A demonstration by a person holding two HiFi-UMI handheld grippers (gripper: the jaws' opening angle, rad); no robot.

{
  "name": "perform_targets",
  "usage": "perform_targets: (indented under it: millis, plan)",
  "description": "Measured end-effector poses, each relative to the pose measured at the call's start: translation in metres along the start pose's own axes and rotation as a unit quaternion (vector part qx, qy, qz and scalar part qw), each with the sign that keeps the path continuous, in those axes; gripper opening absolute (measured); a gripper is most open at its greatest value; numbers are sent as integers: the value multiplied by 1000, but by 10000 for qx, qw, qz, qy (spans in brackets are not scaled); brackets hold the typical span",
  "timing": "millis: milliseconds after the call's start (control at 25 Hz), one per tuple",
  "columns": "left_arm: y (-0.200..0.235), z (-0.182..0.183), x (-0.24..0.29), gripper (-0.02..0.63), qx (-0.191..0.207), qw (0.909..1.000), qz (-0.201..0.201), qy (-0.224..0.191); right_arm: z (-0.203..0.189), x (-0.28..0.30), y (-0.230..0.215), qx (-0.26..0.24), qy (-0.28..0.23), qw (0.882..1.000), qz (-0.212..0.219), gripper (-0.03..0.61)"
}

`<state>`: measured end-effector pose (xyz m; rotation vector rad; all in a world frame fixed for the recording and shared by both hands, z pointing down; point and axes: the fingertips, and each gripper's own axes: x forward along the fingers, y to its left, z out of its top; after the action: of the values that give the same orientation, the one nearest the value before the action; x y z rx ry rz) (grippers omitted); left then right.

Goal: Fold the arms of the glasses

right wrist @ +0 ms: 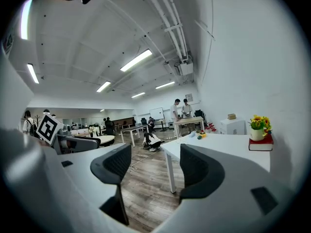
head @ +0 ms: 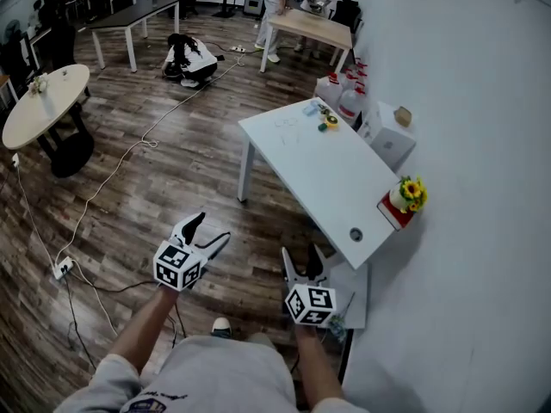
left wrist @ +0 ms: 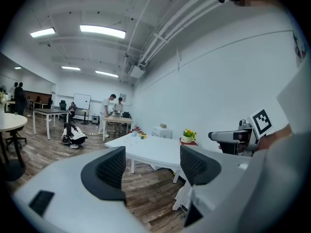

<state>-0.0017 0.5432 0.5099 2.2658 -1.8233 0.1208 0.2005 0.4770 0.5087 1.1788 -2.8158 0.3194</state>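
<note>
Left gripper (head: 209,231) and right gripper (head: 301,261) jaws wide, nothing between them, glasses (head: 287,127) well apart ahead at tabletop (head: 344,188) far end.

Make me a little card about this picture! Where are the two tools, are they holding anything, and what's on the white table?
Left tool: open, empty, over the wooden floor
Right tool: open, empty, near the table's close end
White table: ahead, along the wall
On it: yellow flowers on a red book; small colourful things at the far end
Glasses: maybe the faint thin outline at the far end; too small to be sure
Folding: not started
</note>
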Motion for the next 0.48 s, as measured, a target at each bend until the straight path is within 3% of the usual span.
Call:
perform_targets:
  millis: [480]
  plan:
    - [31, 14, 49, 333, 73, 9999, -89, 113, 4, 46, -24, 265, -1, 9996, -107, 280]
